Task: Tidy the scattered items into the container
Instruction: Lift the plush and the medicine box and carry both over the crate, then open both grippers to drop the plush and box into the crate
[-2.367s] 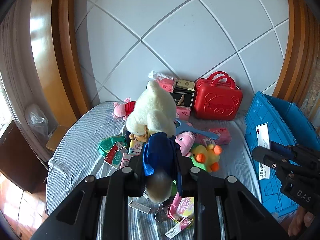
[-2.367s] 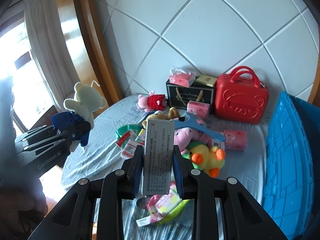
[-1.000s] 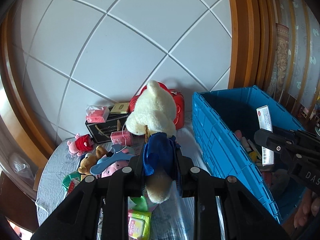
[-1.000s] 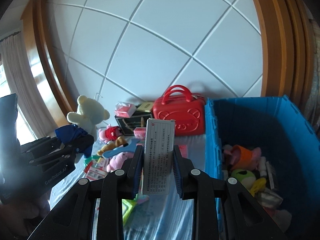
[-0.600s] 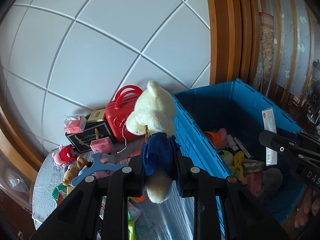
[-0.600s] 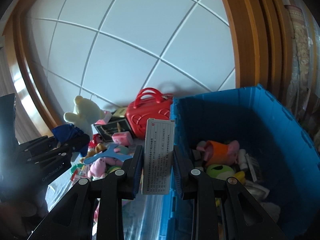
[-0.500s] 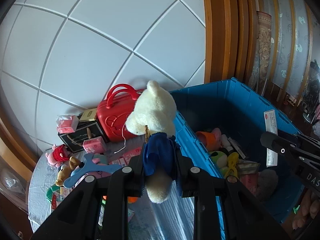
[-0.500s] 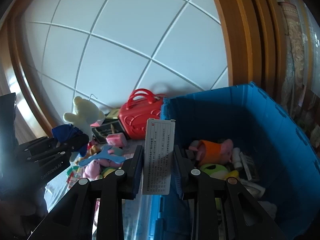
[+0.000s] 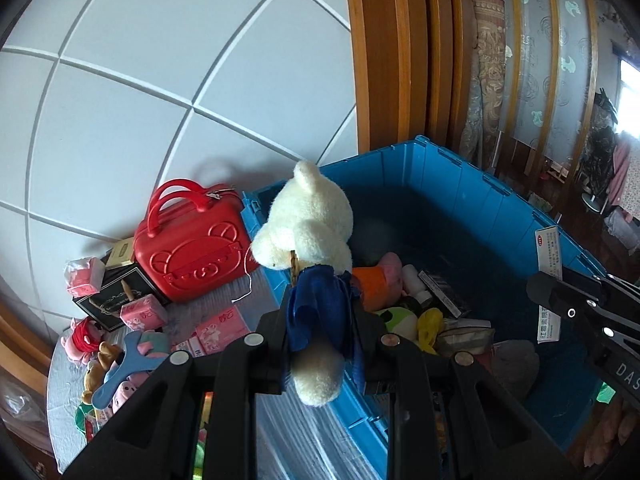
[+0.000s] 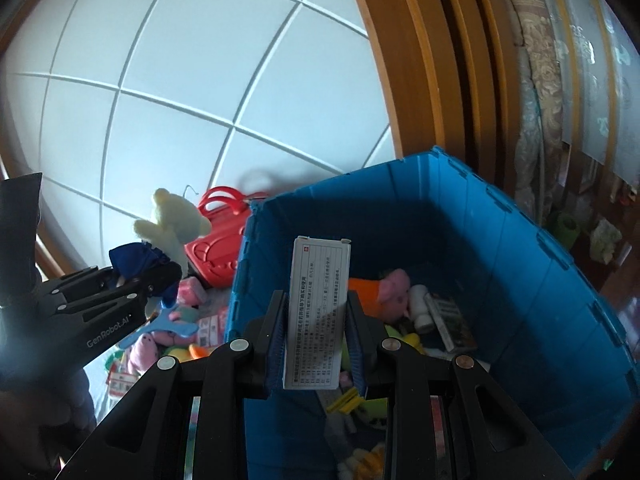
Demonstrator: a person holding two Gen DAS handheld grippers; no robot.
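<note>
My left gripper [image 9: 322, 312] is shut on a cream teddy bear [image 9: 308, 224] in a blue garment, held upright above the near left rim of the blue crate [image 9: 496, 208]. My right gripper [image 10: 318, 316] is shut on a white printed medicine box [image 10: 318, 312], held upright over the crate [image 10: 520, 248]. The crate holds several toys and packets. The bear also shows at the left of the right wrist view [image 10: 172, 226]; the box shows at the right of the left wrist view [image 9: 549, 252].
A red case [image 9: 192, 240], a black gift box [image 9: 116, 300], pink tissue packs [image 9: 144, 312], a blue hanger [image 9: 124, 368] and small plush toys lie on the grey-clothed table [image 9: 64, 392] left of the crate. A white panelled wall and wooden frame stand behind.
Both grippers have swung right from over the cluttered table to the blue crate, still holding the bear and the box. The crate's inside now fills the right wrist view.
</note>
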